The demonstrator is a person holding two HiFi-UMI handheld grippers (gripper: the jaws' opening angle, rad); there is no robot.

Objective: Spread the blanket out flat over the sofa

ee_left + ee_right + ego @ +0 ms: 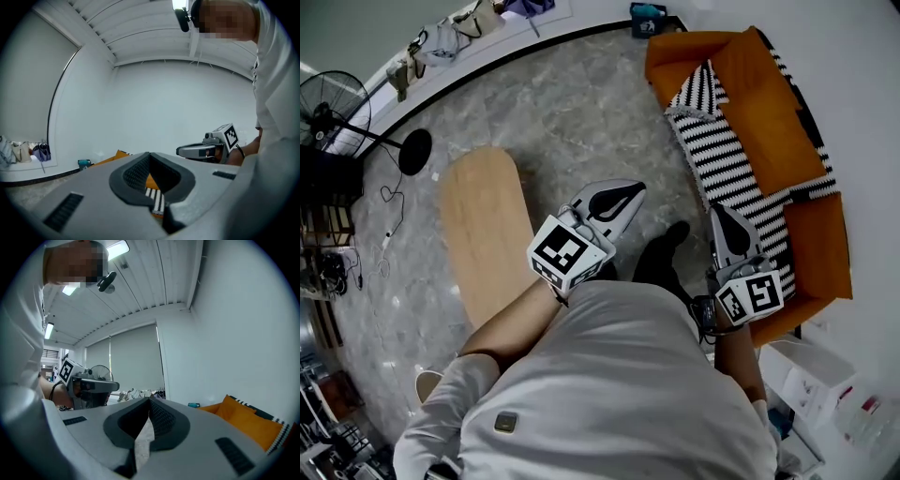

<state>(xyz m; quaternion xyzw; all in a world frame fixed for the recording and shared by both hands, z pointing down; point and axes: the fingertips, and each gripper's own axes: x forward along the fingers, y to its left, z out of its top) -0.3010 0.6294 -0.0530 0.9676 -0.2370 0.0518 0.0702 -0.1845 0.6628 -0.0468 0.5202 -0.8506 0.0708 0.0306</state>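
The left gripper point(150, 153) has its jaws pressed together with nothing between them. Its own view shows only a sliver of striped cloth and orange cushion far behind the closed tips. The right gripper point(150, 400) is also pressed together and empty, with bare floor showing behind its jaws. The person holds both grippers out in front of the body, apart from each other, and neither touches any fabric.

In the head view, the right gripper appears just above the near end of the blanket point(727, 169). How high it hangs over the cloth is hard to judge from this steep angle. The black-and-white striped blanket lies on the orange sofa point(769, 122) as a long, narrow band along the seat. It is rumpled and doubled over at the far end. Much of the sofa is uncovered, including the back cushions, the far arm and the near corner.

An oval wooden table point(487, 234) stands on the grey stone floor point(572, 112), to the person's left and well apart from the sofa.

By the look of it, the spreading has hardly begun. The blanket has yet to be gripped at its edges, opened to full width and smoothed flat over the sofa.
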